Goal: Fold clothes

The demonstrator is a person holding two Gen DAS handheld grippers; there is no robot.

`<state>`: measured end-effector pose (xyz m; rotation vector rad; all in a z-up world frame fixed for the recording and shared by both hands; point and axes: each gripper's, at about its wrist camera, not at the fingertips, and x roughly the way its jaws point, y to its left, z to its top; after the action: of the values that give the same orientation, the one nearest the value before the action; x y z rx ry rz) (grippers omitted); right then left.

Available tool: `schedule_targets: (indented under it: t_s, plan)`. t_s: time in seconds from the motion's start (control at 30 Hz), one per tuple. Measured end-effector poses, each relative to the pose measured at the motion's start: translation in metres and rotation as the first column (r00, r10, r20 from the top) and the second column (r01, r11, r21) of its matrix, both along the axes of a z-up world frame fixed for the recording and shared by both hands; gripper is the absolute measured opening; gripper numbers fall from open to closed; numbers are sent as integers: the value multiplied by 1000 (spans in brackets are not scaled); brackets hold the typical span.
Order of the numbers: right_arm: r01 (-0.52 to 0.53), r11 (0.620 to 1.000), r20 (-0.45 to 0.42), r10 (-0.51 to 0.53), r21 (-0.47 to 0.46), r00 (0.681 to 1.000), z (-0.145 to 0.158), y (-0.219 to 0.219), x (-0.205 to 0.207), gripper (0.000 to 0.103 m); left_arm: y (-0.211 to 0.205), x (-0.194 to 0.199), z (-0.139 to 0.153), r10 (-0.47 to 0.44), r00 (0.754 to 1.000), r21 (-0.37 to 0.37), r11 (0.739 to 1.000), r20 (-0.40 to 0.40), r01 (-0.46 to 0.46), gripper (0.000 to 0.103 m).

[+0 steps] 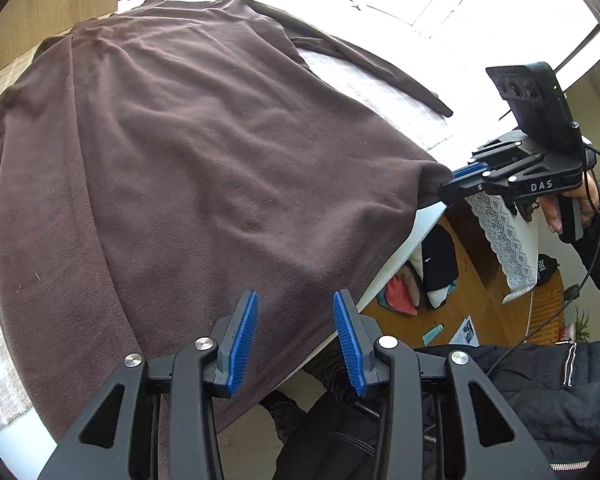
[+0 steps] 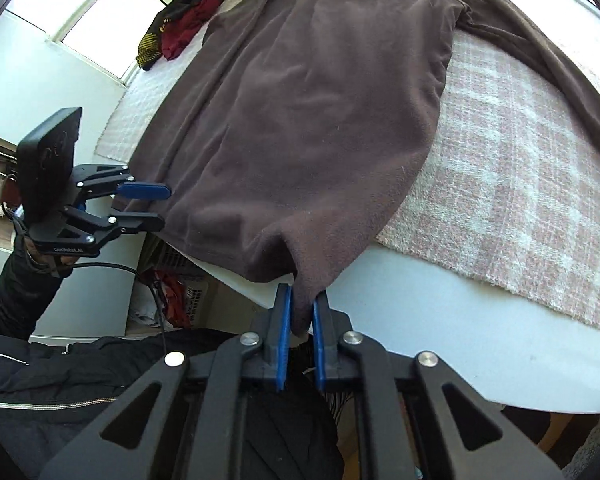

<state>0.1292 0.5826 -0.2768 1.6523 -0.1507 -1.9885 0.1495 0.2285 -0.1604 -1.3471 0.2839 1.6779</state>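
1. Sunlit bed [image 2: 500, 184] under me; my right gripper [image 2: 300, 316] pinches the brown fleece garment [image 2: 300, 120] by its near hem corner, at the mattress edge.
2. My left gripper [image 1: 296, 336] hovers part-open, empty, over the hem.
3. Grasping step: left must clamp the other corner before lifting.

frame: both hand-held grippers are black plastic linkages with triangular cut-outs and round silver screw heads
left hand-held gripper [image 1: 296, 340]: blue ribbed pads; black camera block behind the fingers
right hand-held gripper [image 2: 300, 316]: blue pads; white "DAS" lettering on its side; thin black cable
sleeves [image 2: 16, 300]: black, long, reaching the wrists
jacket [image 2: 60, 384]: black, quilted, silver zip
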Motion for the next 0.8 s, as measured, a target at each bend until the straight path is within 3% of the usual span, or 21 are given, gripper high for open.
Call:
schedule_targets:
  t_s: [0.13,0.23,0.27,0.37,0.43,0.5,0.63,0.7,0.8]
  plan:
    - [65,991,5,-65,-120,998,49,-16,29,10,20,-1,5,-61,998,30,998,-17,61,39]
    - [169,956,89,-151,-238,984,41,-7,31,10,33,-7,0,-74,997,9,997,-37,75,39]
    - [190,953,112,-168,-234,979,34,-6,30,10,34,-10,-2,-76,996,2,997,-39,76,39]
    - [157,985,124,-165,75,978,11,-3,33,10,32,-15,-3,-68,996,-24,997,-61,67,39]
    - [101,969,108,-128,227,986,-9,-5,38,12,27,-18,-1,-70,997,-10,997,-39,70,39]
    - [71,948,76,-99,310,992,-9,-12,47,14,24,-16,3,-81,996,11,997,-27,82,40]
    - [113,958,-62,-100,264,993,21,-25,46,43,37,-3,-9,-143,989,-24,990,-32,142,42]
    - [93,971,-120,-67,221,990,28,-46,36,45,44,8,-21,-181,983,-62,982,-21,179,42]
    - [35,981,-106,-15,190,994,12,-56,16,45,42,24,-25,-218,975,-82,974,-51,213,47]
